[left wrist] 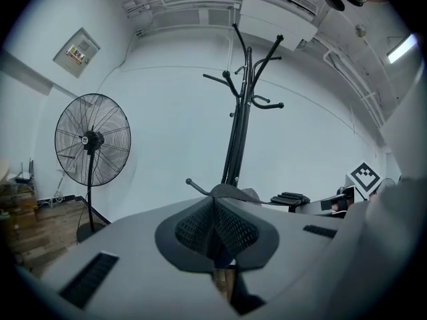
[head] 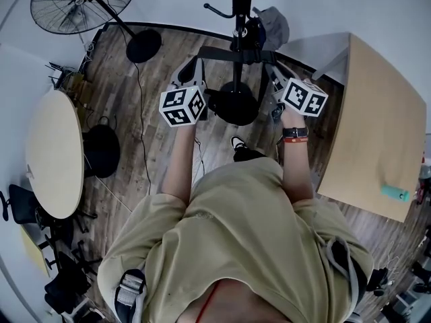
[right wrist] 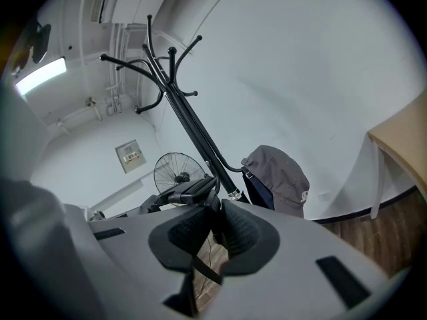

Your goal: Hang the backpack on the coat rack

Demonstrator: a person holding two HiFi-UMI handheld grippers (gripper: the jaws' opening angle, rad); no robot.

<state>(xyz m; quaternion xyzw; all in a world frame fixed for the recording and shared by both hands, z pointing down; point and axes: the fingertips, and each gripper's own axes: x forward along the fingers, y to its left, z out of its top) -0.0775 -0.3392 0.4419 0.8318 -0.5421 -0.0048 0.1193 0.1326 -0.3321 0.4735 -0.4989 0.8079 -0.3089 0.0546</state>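
Nothing here can be read: the wall panel [left wrist: 78, 51] carries a small label too blurred to make out, and the marker cubes [head: 182, 105] show only black-and-white square patterns, no letters or numbers.

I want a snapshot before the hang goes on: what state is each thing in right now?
Left gripper: shut on the strap.
Right gripper: shut on the strap.
Strap: stretched between both grippers, by the rack's pole.
Coat rack: upright.
Cap: hanging on the rack.
Fan: seems still.
Ceiling light: on.
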